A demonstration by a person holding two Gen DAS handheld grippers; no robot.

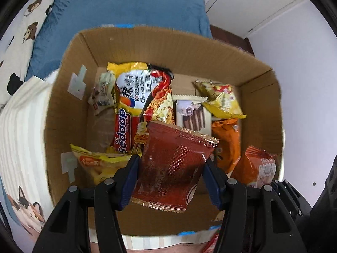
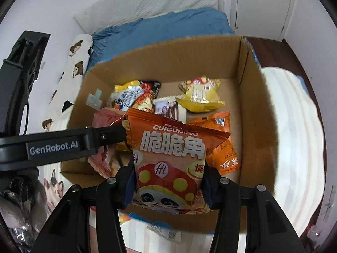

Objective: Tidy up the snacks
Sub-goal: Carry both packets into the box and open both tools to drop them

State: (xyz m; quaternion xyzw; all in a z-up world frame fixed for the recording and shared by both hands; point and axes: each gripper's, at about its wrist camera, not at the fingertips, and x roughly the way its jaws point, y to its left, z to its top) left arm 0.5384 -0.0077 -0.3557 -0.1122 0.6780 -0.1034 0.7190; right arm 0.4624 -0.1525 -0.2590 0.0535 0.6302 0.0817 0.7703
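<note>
An open cardboard box (image 1: 69,109) sits on the bed and holds several snack packs. My left gripper (image 1: 171,164) is shut on a dark red snack packet (image 1: 172,164) and holds it over the box's near side. My right gripper (image 2: 168,175) is shut on an orange snack bag with a panda print (image 2: 170,160), held over the box (image 2: 254,113). The left gripper's arm (image 2: 63,143) shows in the right wrist view, reaching over the box's left side with the red packet (image 2: 105,118) under it.
In the box lie a yellow noodle pack (image 1: 137,90), a red Sedaap pack (image 1: 123,135), a yellow bag (image 1: 223,99), a wafer pack (image 1: 193,116) and orange bags (image 1: 228,147). A blue blanket (image 1: 126,6) and bear-print pillow (image 1: 23,33) lie behind. A wardrobe (image 2: 263,6) stands at the back right.
</note>
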